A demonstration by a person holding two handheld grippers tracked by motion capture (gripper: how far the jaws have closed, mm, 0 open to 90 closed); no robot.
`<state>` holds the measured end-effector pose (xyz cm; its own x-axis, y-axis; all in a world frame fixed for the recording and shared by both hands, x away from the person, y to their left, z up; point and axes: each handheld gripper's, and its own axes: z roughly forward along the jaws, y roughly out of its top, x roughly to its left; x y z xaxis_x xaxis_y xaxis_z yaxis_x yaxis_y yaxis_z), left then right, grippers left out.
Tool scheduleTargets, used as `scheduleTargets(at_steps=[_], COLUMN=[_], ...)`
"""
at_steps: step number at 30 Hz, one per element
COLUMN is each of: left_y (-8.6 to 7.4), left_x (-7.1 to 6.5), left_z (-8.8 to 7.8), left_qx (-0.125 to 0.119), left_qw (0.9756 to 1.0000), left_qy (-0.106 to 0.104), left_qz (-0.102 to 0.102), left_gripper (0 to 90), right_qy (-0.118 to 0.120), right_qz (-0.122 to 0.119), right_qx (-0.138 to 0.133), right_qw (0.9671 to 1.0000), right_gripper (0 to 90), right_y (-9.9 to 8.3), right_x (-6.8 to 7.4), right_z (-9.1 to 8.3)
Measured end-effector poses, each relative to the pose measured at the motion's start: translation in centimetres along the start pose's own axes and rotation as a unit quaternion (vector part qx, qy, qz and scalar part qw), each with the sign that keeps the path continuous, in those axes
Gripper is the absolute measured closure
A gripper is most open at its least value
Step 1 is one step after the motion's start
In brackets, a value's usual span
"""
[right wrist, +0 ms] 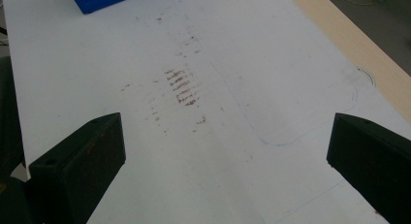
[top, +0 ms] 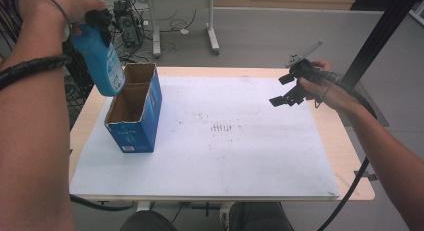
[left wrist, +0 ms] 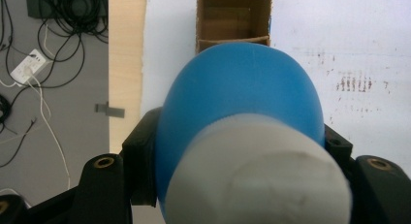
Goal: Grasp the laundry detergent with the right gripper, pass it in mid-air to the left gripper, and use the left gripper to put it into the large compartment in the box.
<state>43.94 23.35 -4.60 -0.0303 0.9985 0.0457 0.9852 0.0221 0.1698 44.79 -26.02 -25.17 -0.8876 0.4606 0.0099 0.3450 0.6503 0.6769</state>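
A blue bottle (top: 104,61) with a white cap (left wrist: 257,178) hangs tilted just above the open blue cardboard box (top: 134,113) at the table's left. My left gripper (top: 98,20) is shut on the bottle's neck end, its black jaws pressing both sides of the bottle (left wrist: 242,98). Seen along the left gripper (left wrist: 240,151), the box's open brown inside (left wrist: 233,18) lies straight ahead past the bottle. My right gripper (top: 280,91) hovers over the right side of the white mat (top: 225,156), open with nothing between its jaws. The right gripper (right wrist: 225,156) looks down on bare mat.
Reddish-brown smudges (top: 222,127) mark the mat's middle, also in the right gripper view (right wrist: 181,88). The wooden table edge (top: 352,156) borders the mat on the right. Cables and desk legs (top: 212,36) lie on the floor beyond. A black post (top: 382,33) rises at far right.
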Motion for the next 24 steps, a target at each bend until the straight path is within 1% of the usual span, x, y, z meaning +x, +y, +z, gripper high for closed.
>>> scheduleTargets(at_steps=[7, 21, 24], left_y=[0.1, 0.4, 0.4], left_x=[-0.2, -1.0, -1.0], left_z=[0.4, 1.4, 1.6], left_qx=[0.000, 0.000, -0.001], left_qw=[1.0000, 1.0000, 0.9999], left_qy=[-0.002, -0.001, -0.006], left_qz=[-0.001, 0.009, 0.009], left_gripper=[37.0, 37.0, 37.0], right_qy=[-0.001, 0.000, -0.001], right_qz=[-0.002, -0.002, 0.000], right_qx=[0.000, -0.002, -0.001], right_qw=[1.0000, 1.0000, 1.0000], right_gripper=[0.2, 0.2, 0.2], right_y=[0.2, 0.1, 0.1], right_x=[0.0, 0.1, 0.1], right_z=[0.0, -0.1, -0.2])
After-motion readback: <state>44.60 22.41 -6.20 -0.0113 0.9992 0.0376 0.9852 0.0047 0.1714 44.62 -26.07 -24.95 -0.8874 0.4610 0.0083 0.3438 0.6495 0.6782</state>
